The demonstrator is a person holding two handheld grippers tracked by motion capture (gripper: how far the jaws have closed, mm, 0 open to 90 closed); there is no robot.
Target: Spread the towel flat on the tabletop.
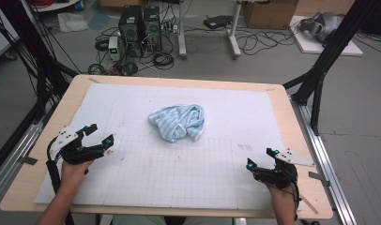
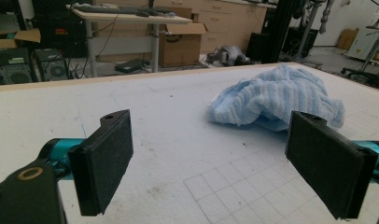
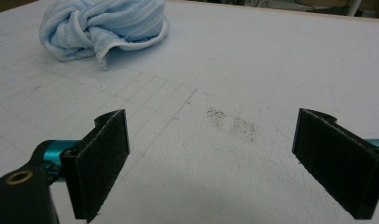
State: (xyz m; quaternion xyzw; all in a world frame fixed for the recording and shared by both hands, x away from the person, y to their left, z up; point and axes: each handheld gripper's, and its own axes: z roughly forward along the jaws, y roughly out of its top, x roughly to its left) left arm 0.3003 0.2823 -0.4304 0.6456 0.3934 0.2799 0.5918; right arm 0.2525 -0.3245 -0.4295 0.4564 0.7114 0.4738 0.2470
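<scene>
A crumpled light-blue towel (image 1: 178, 122) lies bunched in a loose heap near the middle of the white gridded mat (image 1: 132, 178), a little toward the far side from the person. Its ribbed folds pile over one another, and one hemmed edge curls out toward the near side, seen clearly in the right gripper view (image 3: 103, 25). In the left gripper view the towel (image 2: 276, 95) sits ahead and to the right, on the bare mat just past the printed grid.

The left gripper (image 1: 98, 135) hovers over the near left part of the mat, well apart from the towel, its jaws spread wide with nothing between them; the black pads (image 2: 106, 161) frame only bare mat. The right gripper (image 1: 260, 158) is near the near right corner, also well apart from the towel, jaws likewise released and empty. A patch of dark specks (image 3: 232, 122) marks the mat between its pads.

The mat covers most of the wooden tabletop (image 1: 301, 140), whose pale edge shows all round. Beyond it, on the floor, stand two computer towers (image 1: 139, 23) amid tangled cables, and a cardboard box (image 1: 270, 13).
</scene>
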